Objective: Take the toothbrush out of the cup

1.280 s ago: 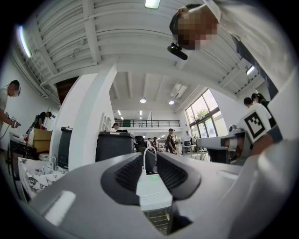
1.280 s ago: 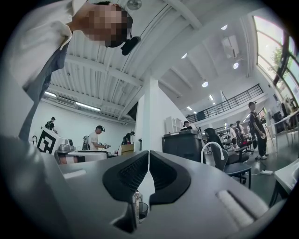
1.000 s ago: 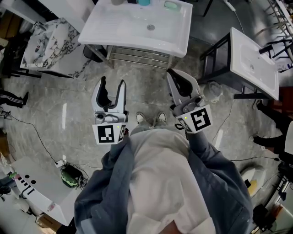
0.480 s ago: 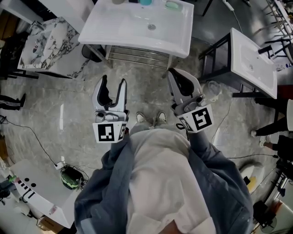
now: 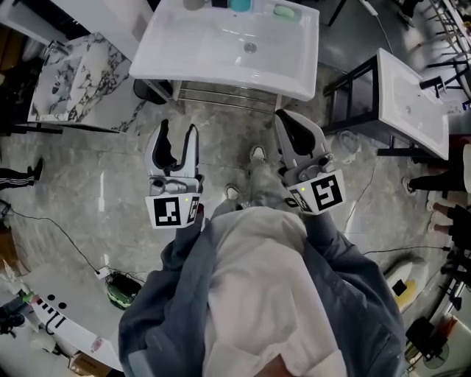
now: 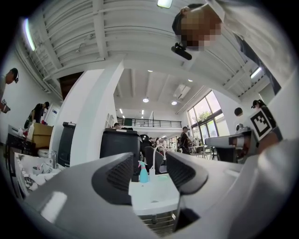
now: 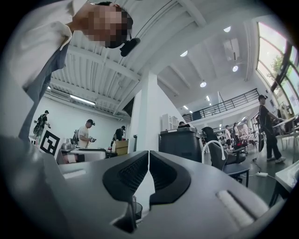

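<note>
Cup (image 7: 135,210) on sink (image 5: 221,44), far ahead of jaws | L gripper (image 5: 178,127) jaws apart, closing, empty | R gripper (image 5: 282,116): together

Glossy white sink (image 5: 221,51), polished marbled floor (image 5: 96,177), metal rails (image 5: 221,94), ribbed matt black pads (image 6: 122,173), cloth jacket (image 5: 360,294)

Two hand-held grippers (image 5: 178,129) (image 5: 283,118) are showing, the left's jaws closing empty; two sinks (image 5: 206,44) (image 5: 412,103) are standing; one bottle (image 5: 239,4) is sitting.

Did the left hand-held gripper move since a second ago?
Yes. The left hand-held gripper has come a little nearer the white sink; less floor shows between them. Its jaws are closing, with nothing between them.
</note>
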`<action>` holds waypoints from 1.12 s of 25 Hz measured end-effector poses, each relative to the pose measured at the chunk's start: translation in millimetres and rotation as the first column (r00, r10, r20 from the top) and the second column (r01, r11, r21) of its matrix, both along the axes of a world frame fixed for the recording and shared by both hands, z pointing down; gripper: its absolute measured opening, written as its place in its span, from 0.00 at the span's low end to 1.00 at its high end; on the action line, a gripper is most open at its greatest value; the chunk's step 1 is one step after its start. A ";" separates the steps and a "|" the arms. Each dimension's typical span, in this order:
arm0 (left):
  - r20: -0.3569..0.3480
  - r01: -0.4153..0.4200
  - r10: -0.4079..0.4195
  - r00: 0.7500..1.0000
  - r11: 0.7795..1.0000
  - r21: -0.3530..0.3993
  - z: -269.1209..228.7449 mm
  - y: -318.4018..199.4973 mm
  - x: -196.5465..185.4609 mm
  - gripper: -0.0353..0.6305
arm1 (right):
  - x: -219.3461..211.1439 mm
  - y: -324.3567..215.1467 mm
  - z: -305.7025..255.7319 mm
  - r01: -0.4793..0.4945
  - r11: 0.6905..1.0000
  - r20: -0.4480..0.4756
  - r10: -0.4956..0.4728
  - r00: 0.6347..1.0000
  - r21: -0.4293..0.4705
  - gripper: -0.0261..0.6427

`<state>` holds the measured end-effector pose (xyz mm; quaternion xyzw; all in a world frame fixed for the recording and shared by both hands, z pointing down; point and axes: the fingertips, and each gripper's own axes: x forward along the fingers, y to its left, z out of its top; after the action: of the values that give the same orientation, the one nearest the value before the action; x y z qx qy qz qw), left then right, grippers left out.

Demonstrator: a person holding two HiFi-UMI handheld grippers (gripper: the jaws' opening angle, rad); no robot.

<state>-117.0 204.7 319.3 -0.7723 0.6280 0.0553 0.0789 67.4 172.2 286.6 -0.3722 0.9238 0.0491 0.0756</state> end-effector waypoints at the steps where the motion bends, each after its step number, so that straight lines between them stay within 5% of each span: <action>1: 0.001 0.001 -0.001 1.000 1.000 0.001 0.5 -7.2 -0.1 0.40 | -0.4 -7.4 0.7 0.001 1.000 0.000 -0.001 1.000 0.004 0.06; 15: 0.039 0.106 -0.105 0.994 0.994 -0.030 5.7 -151.0 -11.5 0.40 | -18.7 -182.6 14.1 0.113 0.993 0.030 -0.113 0.993 -0.015 0.06; 28: 0.047 0.165 -0.163 0.985 0.986 -0.034 -2.5 -254.1 -7.3 0.40 | -21.8 -283.4 8.8 0.193 0.981 0.037 -0.192 0.981 -0.031 0.06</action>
<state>-124.3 -49.4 316.8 -0.7203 0.6884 0.0196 0.0824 45.6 -111.2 295.4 -0.2831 0.9547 0.0196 0.0892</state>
